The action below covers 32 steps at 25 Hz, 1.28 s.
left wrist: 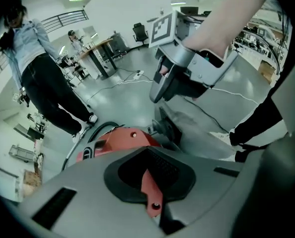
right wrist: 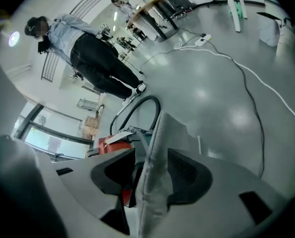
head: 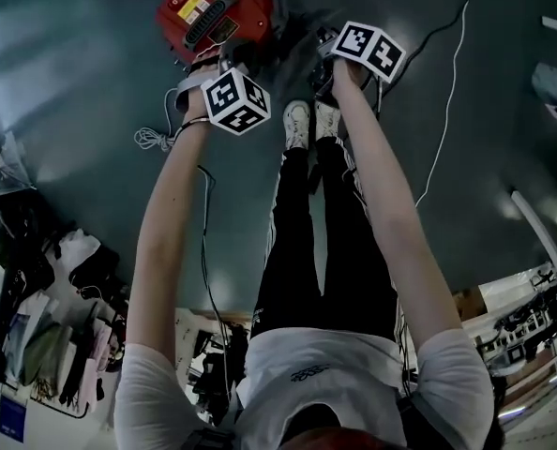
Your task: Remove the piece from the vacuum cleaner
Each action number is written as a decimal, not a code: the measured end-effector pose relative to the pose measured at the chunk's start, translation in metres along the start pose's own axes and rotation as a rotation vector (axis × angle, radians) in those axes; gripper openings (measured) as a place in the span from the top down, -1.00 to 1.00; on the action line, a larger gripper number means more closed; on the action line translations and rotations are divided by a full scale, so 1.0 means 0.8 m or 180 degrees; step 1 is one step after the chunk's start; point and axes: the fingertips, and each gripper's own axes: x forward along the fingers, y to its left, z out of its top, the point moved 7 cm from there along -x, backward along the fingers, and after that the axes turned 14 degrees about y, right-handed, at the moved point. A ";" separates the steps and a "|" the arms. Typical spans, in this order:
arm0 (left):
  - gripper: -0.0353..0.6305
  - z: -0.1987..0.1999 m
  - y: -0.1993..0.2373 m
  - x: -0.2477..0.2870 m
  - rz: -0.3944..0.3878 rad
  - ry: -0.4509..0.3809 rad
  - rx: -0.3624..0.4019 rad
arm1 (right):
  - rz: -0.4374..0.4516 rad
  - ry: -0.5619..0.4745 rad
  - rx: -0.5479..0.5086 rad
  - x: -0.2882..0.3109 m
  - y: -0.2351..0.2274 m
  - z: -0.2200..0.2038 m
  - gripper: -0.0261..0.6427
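Head view: I am looking down at the red vacuum cleaner (head: pixel 213 7) sitting on the floor (head: pixel 91 82), beyond the person's shoes (head: pixel 308 120). The left gripper (head: pixel 199 66) is resting at the vacuum cleaner's near edge. The right gripper (head: pixel 327 59) is hanging just beside the vacuum cleaner's right side. A white cable (head: pixel 447 111) is trailing well to the right of it.

Left gripper view: the fingers (left wrist: pixel 137 167) are lying pressed together, and only a red sliver is showing in the seam. The vacuum cleaner's shell is sitting just beyond them. The grey piece (left wrist: pixel 197 130) is slanting away to the right of the vacuum cleaner, under the right gripper. I cannot tell whether its dark collar end is touching the shell. A bystander (left wrist: pixel 43 78) is standing beyond the vacuum cleaner.

Right gripper view: the fingers are standing spread wide, with the piece edge-on between them and the left one clear of it. The vacuum cleaner is showing behind the piece, its black hose (right wrist: pixel 142 105) looping beyond.
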 end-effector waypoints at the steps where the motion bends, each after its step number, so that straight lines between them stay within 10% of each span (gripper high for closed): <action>1: 0.89 -0.001 0.001 0.001 -0.0068 -0.0028 -0.0092 | 0.0034 0.0076 0.0071 0.009 -0.001 0.000 0.34; 14: 0.89 0.010 0.002 0.001 -0.0166 0.0307 -0.0110 | 0.0050 0.0272 0.0268 0.020 -0.056 -0.031 0.83; 21: 0.89 0.013 0.000 0.003 -0.0036 0.0420 -0.0058 | -0.0262 0.0159 -0.0613 0.014 -0.043 -0.036 0.83; 26: 0.89 0.014 -0.001 0.001 -0.0032 0.0461 -0.0134 | 0.0848 -0.0155 0.1244 0.016 -0.080 -0.058 0.85; 32: 0.89 0.016 0.000 0.001 -0.0058 0.0464 -0.0189 | 0.0123 0.0386 -0.0710 0.014 -0.055 -0.032 0.85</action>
